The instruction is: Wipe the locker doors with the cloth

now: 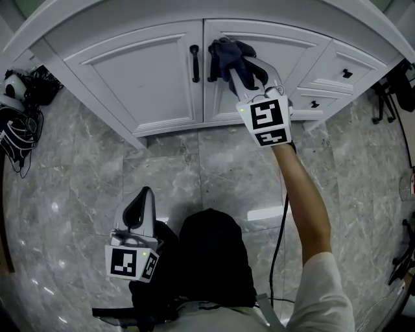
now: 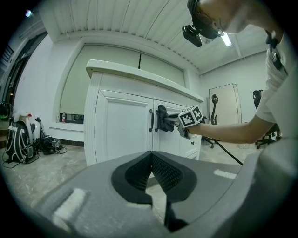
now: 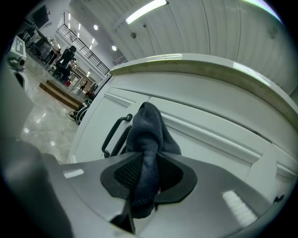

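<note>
Cloth [image 1: 227, 55], dark and bunched, sits clamped between the right gripper's [image 1: 235, 70] jaws at the right door's [image 1: 285, 48] inner edge, just beside the black handles [image 1: 194, 63]. Bare panel spreads toward 3 o'clock, and the countertop [image 1: 194, 10] overhangs at 12. The cloth's long axis runs from 5 to 11 o'clock, with its free end toward the door. The left gripper [image 1: 139, 202] is closed and empty over the floor [image 1: 214, 175].

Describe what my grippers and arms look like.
Both the left gripper and right gripper are grey, with black textured pads and a white cube of black square markers. A black cable trails by the right arm. The person wears a white short sleeve.
</note>
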`<state>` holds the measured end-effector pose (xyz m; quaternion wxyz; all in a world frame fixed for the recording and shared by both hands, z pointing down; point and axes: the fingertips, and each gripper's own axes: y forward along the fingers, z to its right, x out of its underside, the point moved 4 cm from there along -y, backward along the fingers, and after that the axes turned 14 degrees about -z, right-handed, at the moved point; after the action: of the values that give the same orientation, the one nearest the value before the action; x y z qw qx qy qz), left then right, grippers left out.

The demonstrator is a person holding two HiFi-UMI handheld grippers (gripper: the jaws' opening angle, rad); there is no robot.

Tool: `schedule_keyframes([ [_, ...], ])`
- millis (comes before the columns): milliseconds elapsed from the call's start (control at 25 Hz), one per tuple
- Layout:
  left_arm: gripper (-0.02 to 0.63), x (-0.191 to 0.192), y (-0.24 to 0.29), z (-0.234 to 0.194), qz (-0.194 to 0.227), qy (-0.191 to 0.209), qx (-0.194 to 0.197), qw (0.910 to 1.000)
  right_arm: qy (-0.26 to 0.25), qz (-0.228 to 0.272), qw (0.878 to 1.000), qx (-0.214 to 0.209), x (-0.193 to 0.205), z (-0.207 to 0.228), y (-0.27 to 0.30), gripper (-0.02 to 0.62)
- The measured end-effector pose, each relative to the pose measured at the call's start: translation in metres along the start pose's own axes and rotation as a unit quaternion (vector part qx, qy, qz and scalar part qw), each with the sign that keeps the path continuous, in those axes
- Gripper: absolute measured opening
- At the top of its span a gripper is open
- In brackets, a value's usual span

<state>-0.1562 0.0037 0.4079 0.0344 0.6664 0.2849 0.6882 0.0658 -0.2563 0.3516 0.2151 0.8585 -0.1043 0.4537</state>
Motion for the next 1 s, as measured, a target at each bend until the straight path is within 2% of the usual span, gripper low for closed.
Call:
schedule_keyframes([
  [480,0.002,-0.001,0.0,0.002,-0.002,0.005,-0.005,1.0,-0.04,-0.05,0.997,0.052,0.049,0.053,-0.018,0.083],
  [760,0.002,-0.001,0.002,0.006,-0.005,0.008,-0.002,1.0,-0.022,-0.091,0.992,0.089,0.086,0.104,-0.036,0.083],
  [1000,0.002,-0.003,0.001,0.013,-0.002,0.01,0.001,0.9999,-0.015,-0.107,0.989,0.102,0.094,0.118,-0.043,0.083],
])
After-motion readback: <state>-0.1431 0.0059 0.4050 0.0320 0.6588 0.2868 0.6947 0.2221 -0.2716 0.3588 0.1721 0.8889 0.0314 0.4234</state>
